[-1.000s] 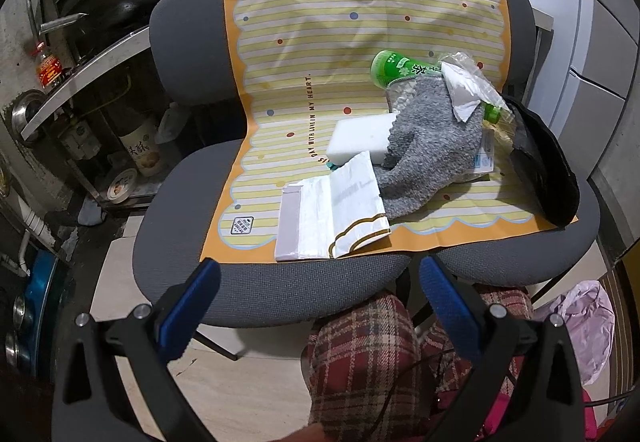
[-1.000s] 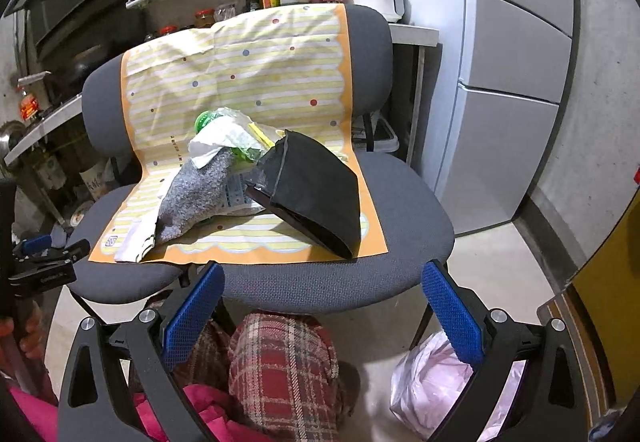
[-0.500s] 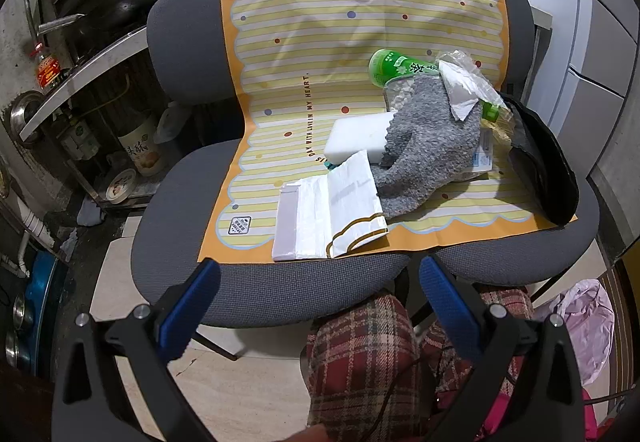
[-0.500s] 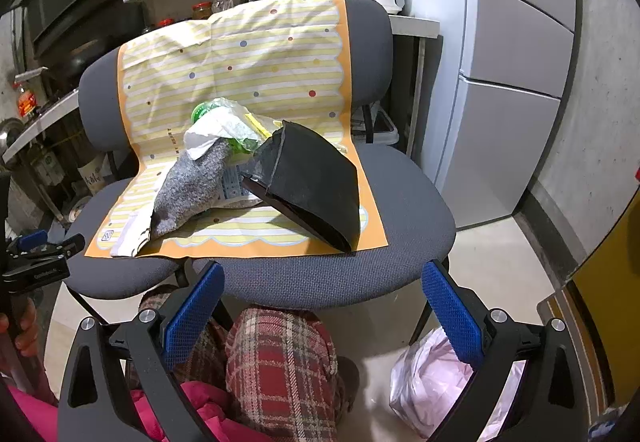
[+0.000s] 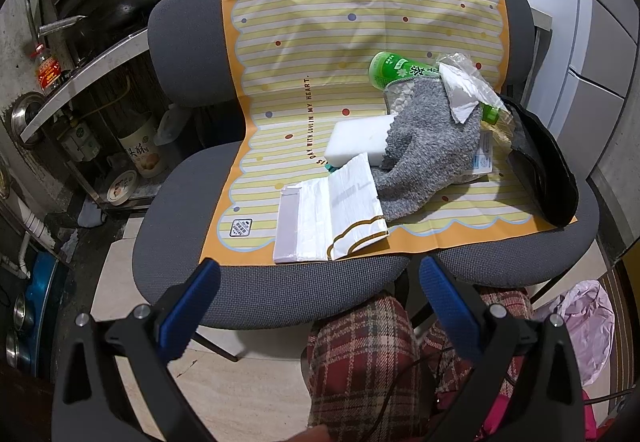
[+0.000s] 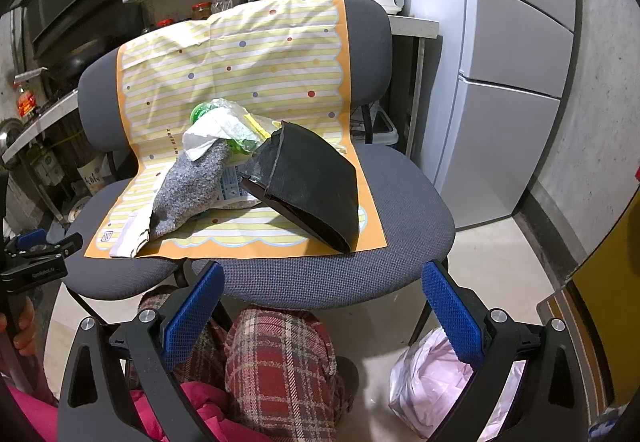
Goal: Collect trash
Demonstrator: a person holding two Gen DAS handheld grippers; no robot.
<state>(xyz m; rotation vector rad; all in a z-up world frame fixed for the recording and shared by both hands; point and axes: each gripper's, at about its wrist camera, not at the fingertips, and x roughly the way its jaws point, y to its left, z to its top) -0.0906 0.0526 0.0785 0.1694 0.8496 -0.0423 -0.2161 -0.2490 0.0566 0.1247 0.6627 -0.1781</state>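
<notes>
Ahead of the left claw (image 5: 318, 294), whose blue fingers are spreading wide with nothing between them, a grey chair (image 5: 280, 290) is carrying a yellow striped mat (image 5: 320, 54) that is draping over both its backrest and seat. Just beyond that claw, near the mat's front edge, a flat white paper bag (image 5: 332, 218) is lying with a grey sock (image 5: 428, 158) overlapping its far right corner. Behind the bag, a white foam block (image 5: 356, 142) is sitting partly under the sock, and farther back a green bottle (image 5: 400, 72) is lying on its side with crumpled clear plastic and white paper (image 5: 464, 90) resting over its right end. To the right of this pile, a black pouch (image 5: 548, 170) is leaning at the mat's right edge. Ahead of the right claw (image 6: 320, 300), likewise spread apart and gripping nothing, the same black pouch (image 6: 316, 182) is sitting tilted, nearest to the claw, with the sock (image 6: 188, 186) and the crumpled wrapper (image 6: 216, 130) to its left. Below and to the right of this claw, a pink plastic bag (image 6: 432, 386) is sitting on the floor beside the chair, and plaid-trousered legs (image 6: 276, 366) are showing under the seat.
</notes>
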